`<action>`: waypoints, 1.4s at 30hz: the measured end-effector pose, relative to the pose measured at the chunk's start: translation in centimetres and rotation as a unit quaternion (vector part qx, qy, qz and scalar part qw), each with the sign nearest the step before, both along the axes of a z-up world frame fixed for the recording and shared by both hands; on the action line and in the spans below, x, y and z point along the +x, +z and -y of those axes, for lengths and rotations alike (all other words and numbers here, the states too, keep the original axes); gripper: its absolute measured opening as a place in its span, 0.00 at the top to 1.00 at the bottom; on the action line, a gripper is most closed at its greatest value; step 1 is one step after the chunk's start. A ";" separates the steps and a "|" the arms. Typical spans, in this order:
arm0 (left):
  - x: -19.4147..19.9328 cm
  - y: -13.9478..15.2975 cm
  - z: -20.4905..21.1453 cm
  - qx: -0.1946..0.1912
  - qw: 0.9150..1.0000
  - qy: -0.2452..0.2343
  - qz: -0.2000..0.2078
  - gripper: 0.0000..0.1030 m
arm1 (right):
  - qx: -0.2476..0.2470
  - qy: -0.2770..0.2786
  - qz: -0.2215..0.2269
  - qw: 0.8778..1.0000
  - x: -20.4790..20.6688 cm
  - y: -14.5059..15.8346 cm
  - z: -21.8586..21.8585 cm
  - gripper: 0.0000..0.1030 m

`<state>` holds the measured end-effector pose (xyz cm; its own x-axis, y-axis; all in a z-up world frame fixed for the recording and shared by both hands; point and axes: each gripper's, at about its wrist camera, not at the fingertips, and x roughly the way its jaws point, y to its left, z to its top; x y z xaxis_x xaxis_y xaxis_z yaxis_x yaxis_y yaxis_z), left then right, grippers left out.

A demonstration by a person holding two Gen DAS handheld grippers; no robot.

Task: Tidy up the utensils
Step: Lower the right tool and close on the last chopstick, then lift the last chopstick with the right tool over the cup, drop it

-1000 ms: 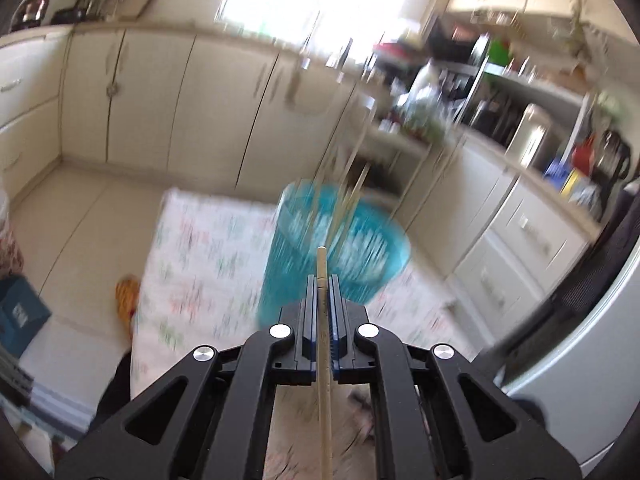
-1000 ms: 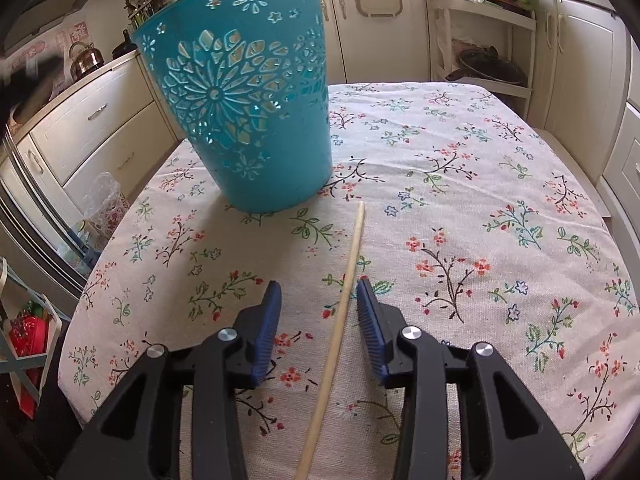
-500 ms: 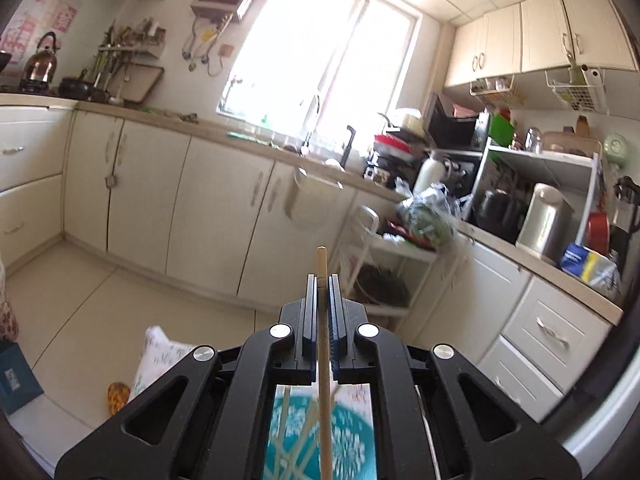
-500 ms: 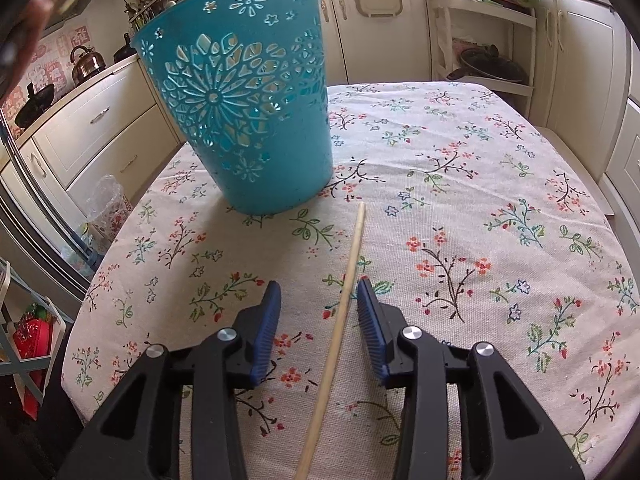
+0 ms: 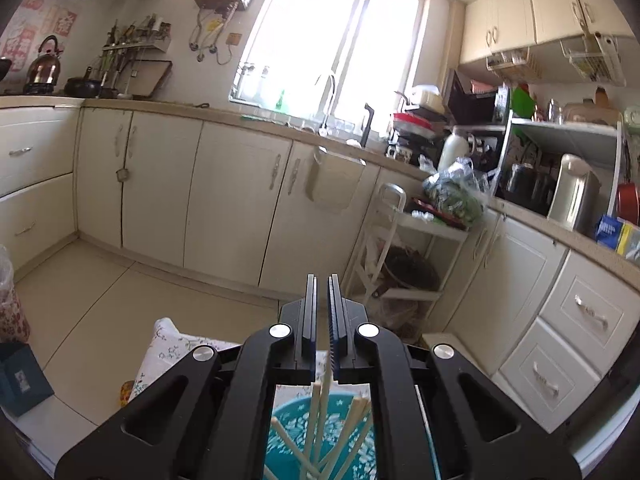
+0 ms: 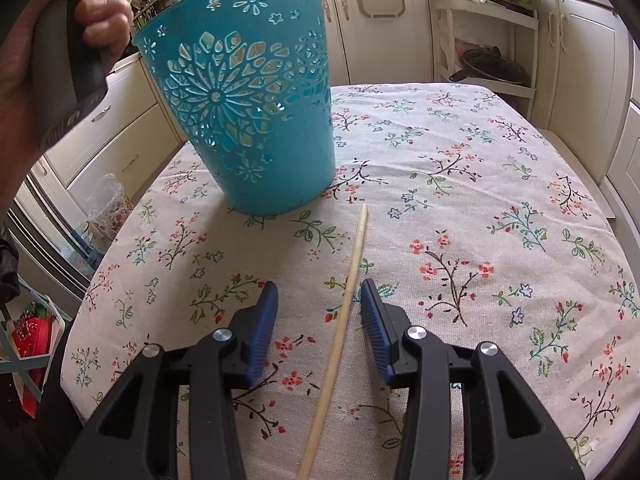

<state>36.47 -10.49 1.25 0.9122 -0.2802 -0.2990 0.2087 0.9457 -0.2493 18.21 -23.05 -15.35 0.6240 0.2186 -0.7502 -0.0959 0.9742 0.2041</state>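
We see the table (image 6: 520, 184) first, draped in a floral cloth that covers it from edge to edge in the right wrist view. Toward its far left corner stands the teal basket (image 6: 244, 120), upright on the cloth, its wall pierced with flower cut-outs. In the left wrist view we look down into that basket (image 5: 404, 440), where several chopsticks (image 5: 320, 412) lean against one another inside it.

Our left gripper (image 5: 322, 312) hangs above the basket's mouth, its jaws parted by a narrow gap with nothing pinched between them; one chopstick stands just below the gap, its top close to the jaw on the right of the picture, though we cannot tell whether they touch. The left hand (image 6: 52, 52) holding it shows at the top left of the right wrist view.

Our right gripper (image 6: 319, 316) sits low over the near edge of the table, its jaws spread wide. A single loose chopstick (image 6: 344, 316) lies flat on the cloth between them, touching neither, its far tip pointing toward the basket's base.
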 end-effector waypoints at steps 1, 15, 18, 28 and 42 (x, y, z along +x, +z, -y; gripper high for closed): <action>0.0 -0.3 0.2 0.009 1.000 -0.008 -0.006 0.95 | 0.000 0.000 0.000 1.000 0.0 0.0 0.0 0.58; -10.0 -4.9 -7.3 0.037 0.997 0.048 -0.041 0.37 | 0.008 0.001 -0.006 1.000 0.1 0.2 0.3 0.58; -10.1 -9.8 -8.6 0.047 0.990 0.058 -0.116 0.33 | -0.002 0.002 -0.004 1.000 0.2 0.1 0.0 0.59; -8.3 -16.6 -6.6 0.093 0.971 0.024 -0.220 0.19 | -0.048 -0.009 -0.004 0.999 0.7 0.1 0.1 0.80; -6.9 -18.3 -6.3 0.090 0.957 0.023 -0.275 0.09 | 0.138 -0.009 0.000 0.990 -0.8 2.4 3.6 0.95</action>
<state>29.56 -4.23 -17.07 0.6127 -0.1421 -0.7774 0.0503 0.9887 -0.1410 17.40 -26.60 -12.93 0.6288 0.4051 -0.6637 -0.0796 0.8826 0.4633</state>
